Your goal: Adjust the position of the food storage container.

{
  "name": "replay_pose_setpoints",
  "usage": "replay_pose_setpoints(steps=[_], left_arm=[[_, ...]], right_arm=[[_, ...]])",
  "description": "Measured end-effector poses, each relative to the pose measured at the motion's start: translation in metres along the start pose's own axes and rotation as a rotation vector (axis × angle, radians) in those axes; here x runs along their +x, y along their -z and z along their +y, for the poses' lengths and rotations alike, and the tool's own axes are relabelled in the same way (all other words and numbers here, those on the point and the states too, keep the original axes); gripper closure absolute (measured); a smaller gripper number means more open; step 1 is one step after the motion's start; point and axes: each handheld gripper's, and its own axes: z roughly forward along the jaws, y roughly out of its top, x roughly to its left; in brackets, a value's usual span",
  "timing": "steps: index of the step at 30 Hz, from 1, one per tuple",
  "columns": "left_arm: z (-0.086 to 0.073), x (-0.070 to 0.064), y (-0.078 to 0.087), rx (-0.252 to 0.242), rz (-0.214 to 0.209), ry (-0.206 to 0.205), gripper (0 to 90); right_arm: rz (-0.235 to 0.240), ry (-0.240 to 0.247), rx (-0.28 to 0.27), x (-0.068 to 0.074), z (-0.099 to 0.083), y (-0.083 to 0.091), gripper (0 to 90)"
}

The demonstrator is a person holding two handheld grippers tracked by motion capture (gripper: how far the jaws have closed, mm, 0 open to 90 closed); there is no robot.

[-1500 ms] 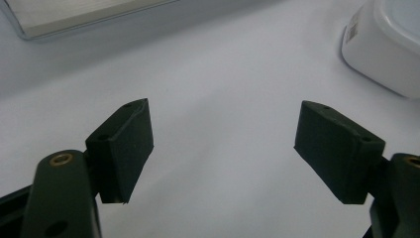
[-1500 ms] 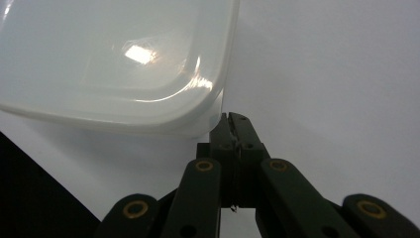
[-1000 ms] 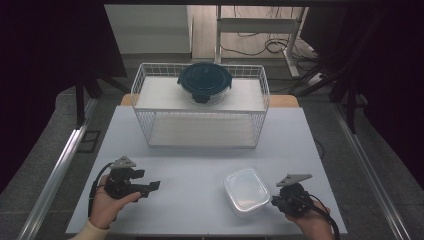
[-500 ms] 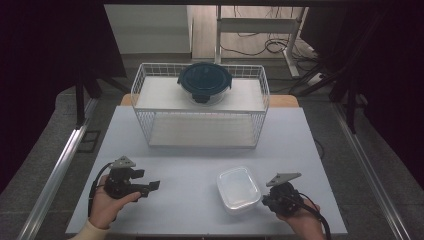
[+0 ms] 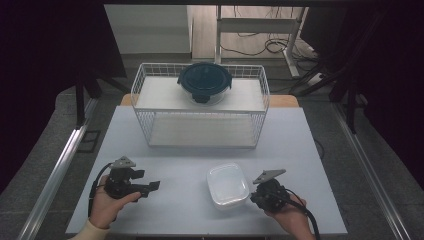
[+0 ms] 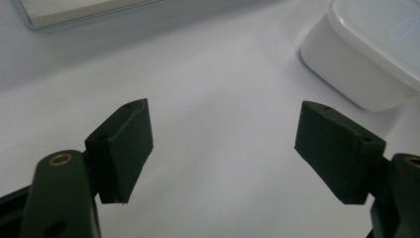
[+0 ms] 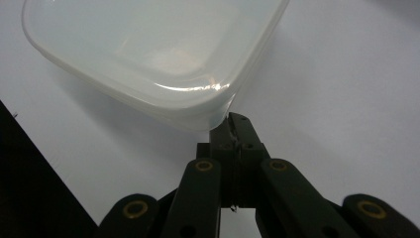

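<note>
A white lidded plastic container (image 5: 227,185) sits on the pale table (image 5: 190,160) at the front right. My right gripper (image 5: 254,196) is at its near right corner. In the right gripper view the jaws are pressed together on the corner lip of the container (image 7: 148,49), with the right gripper (image 7: 233,121) pinching the rim. My left gripper (image 5: 152,187) rests at the front left, pointing right, and is apart from the container. In the left gripper view the left gripper (image 6: 230,148) stands wide open over bare table, with the container (image 6: 366,49) ahead on the right.
A white wire basket (image 5: 200,130) stands at the back of the table, with a dark round lidded bowl (image 5: 204,82) on its upper shelf. The table's front edge runs just below both hands. Dark floor and metal rails flank the table.
The white container and my right gripper have slid left across the table, toward the middle. The left gripper has stayed where it was, still open.
</note>
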Motion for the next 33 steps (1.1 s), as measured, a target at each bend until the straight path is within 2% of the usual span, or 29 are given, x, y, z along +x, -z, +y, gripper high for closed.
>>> replay_pose_setpoints(steps=[6,18,33], left_arm=[[0.000,0.000,-0.001,0.004,-0.001,0.005,22.1],[-0.002,0.003,-0.001,0.003,0.000,0.012,22.1],[-0.002,0.003,-0.003,0.009,-0.001,0.011,22.1]], right_arm=[[0.002,0.032,-0.002,0.003,0.015,-0.010,89.6],[0.031,0.093,0.004,0.023,0.045,-0.036,89.6],[0.036,0.134,-0.009,0.037,0.061,-0.045,89.5]])
